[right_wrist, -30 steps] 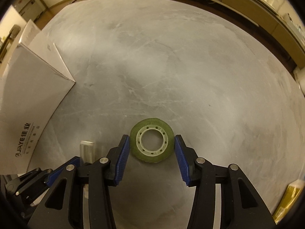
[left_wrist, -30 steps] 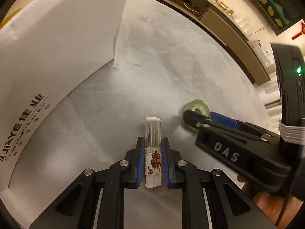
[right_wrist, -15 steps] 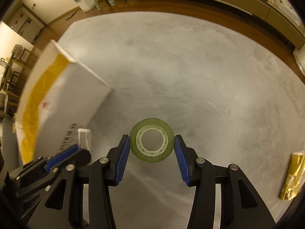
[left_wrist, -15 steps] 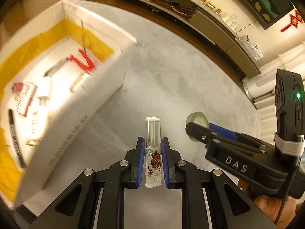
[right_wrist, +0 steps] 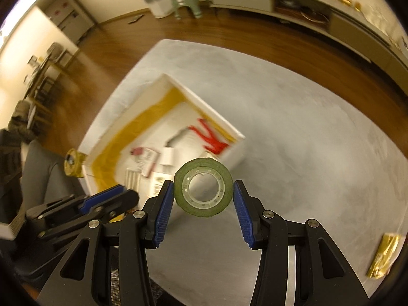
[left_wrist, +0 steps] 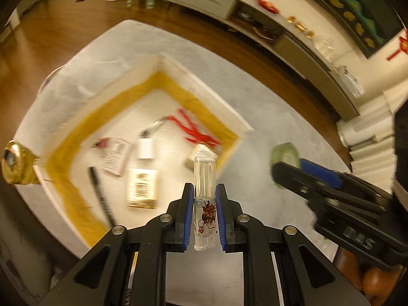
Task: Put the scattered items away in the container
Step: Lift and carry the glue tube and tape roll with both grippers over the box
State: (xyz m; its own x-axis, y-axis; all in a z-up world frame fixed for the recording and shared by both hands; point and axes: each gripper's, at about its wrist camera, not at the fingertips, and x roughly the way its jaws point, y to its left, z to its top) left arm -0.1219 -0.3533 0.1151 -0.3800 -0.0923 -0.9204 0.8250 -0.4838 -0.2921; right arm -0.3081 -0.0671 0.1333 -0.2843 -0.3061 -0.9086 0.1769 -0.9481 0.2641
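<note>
Green tape roll (right_wrist: pixel 203 187) between right tongs (right_wrist: pixel 203 210)

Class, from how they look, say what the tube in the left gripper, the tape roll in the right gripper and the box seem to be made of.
Tube: clear, glossy plastic or glass; you see through its upper part.
Tape roll: matte green tape on a translucent plastic core.
Box: white, matte, probably cardboard; thin, flat walls.

Both of your grippers now sit high above the grey table (right_wrist: pixel 318 132), no longer at its surface. The white box (left_wrist: pixel 204 86), seen side-on a second ago, now shows its open interior below the left gripper (left_wrist: pixel 203 219) and right gripper (right_wrist: pixel 203 205).
</note>
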